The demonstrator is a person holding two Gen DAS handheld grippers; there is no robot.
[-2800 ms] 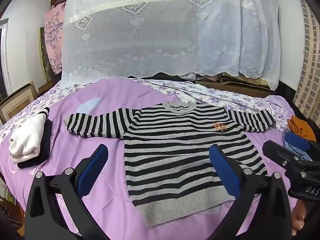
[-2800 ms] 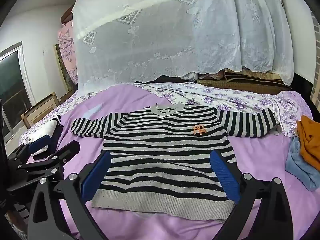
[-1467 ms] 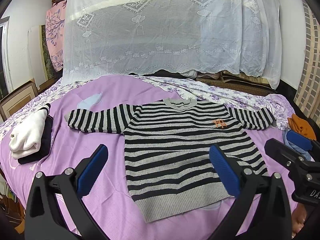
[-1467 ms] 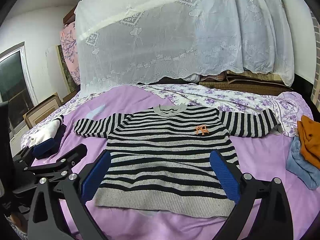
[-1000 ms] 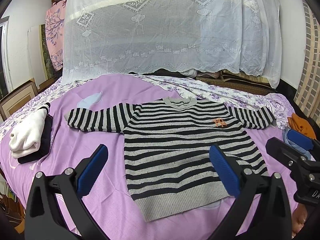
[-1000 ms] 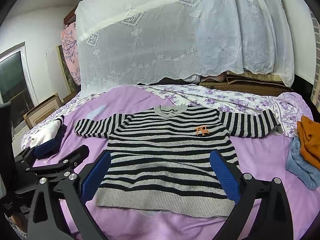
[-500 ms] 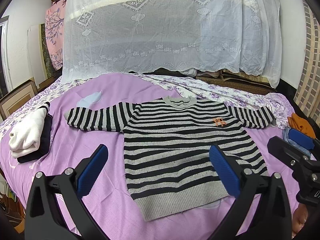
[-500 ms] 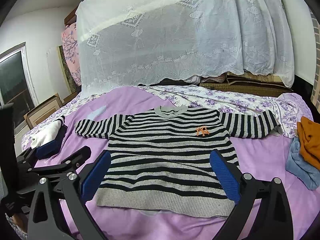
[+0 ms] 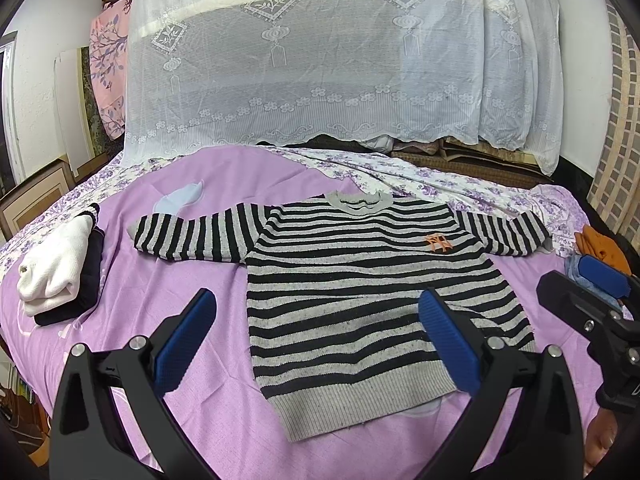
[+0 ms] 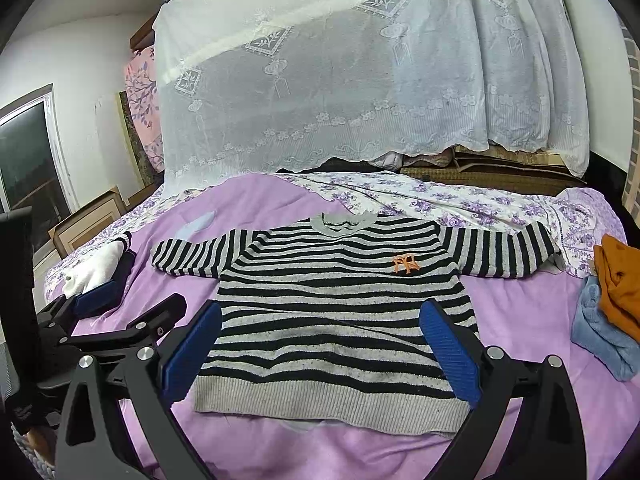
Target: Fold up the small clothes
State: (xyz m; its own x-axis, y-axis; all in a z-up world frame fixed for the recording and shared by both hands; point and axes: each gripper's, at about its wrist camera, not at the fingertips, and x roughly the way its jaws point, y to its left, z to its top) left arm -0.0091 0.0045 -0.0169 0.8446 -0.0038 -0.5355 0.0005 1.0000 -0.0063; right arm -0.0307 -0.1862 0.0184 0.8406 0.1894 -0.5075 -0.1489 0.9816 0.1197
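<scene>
Both sets of jaws stand wide apart and grasp nothing: we hold the left gripper point(image 9: 318, 340) and the right gripper point(image 10: 320, 350) above the near edge of the bed, short of the cloth. Our striped sweater point(image 9: 360, 292) lies face up and flat on the purple bedspread point(image 9: 132, 292), sleeves spread out to either side, hem nearest us. The step in hand, as we judge it, is the first fold, and to do it well we should take each sleeve near its cuff, pinch only the sleeve and not the spread beneath, and lay it straight across the chest so the stripes line up. Our left view shows the folded white garment point(image 9: 56, 260) whole, resting on something dark, while the right view shows only part of it behind the other gripper. Our right view gives the orange cloth point(image 10: 618, 276) and blue cloth point(image 10: 600, 332) plainly, which the left view barely catches.
</scene>
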